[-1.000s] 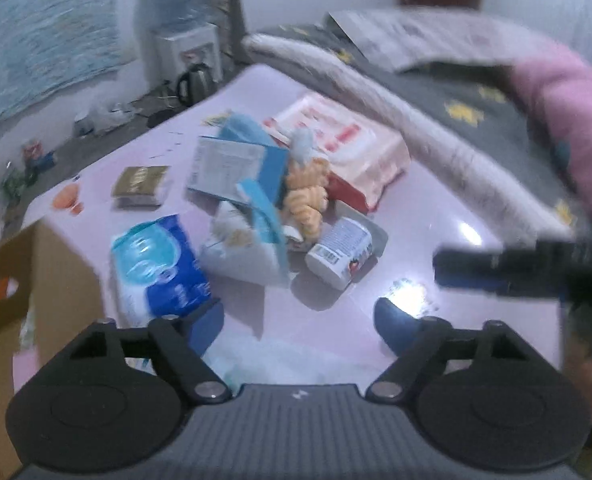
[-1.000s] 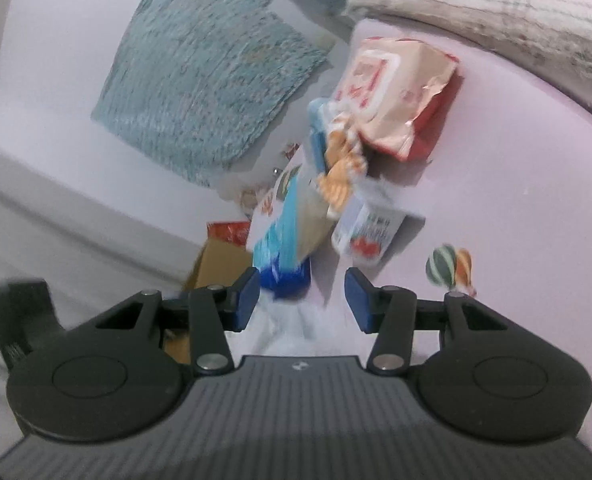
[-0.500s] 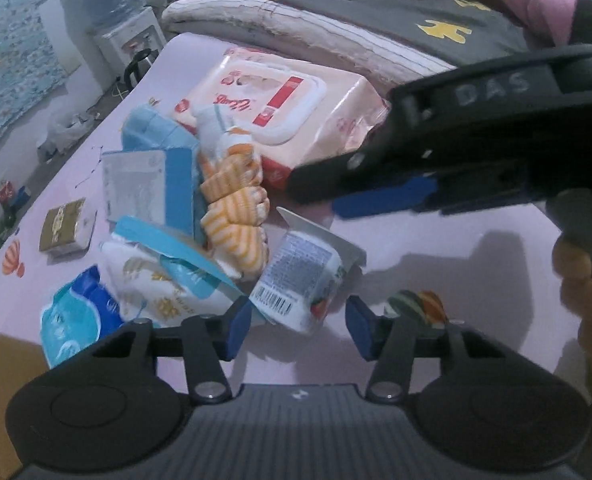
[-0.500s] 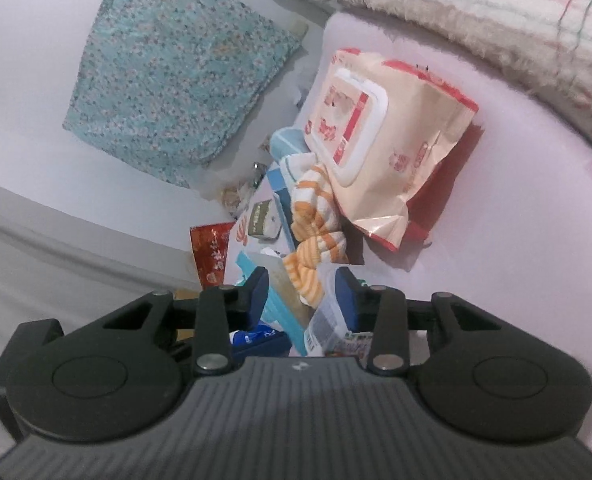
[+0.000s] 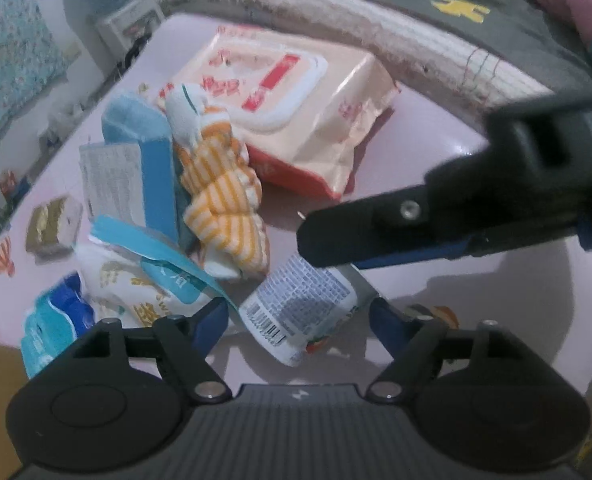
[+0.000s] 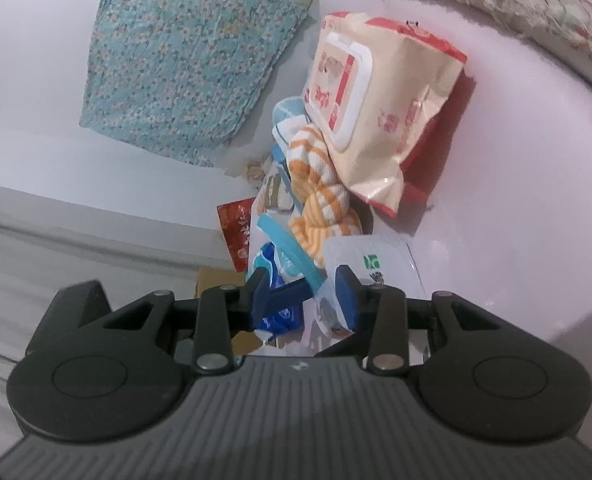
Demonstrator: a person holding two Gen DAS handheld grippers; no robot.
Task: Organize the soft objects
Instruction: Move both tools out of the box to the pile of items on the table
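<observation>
The right tool (image 6: 302,298) hovers, partly closed, over a white cup (image 6: 370,258) beside striped socks (image 6: 316,200).

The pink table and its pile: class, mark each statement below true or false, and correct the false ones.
1. The wet wipes pack lies flat on the pink table. True.
2. The orange-striped cloth sits inside a box. False: it lies in the pile beside the wipes.
3. The yogurt cup stands upright. False: it lies on its side.
4. The left gripper has the cup between its fingers. True.
</observation>
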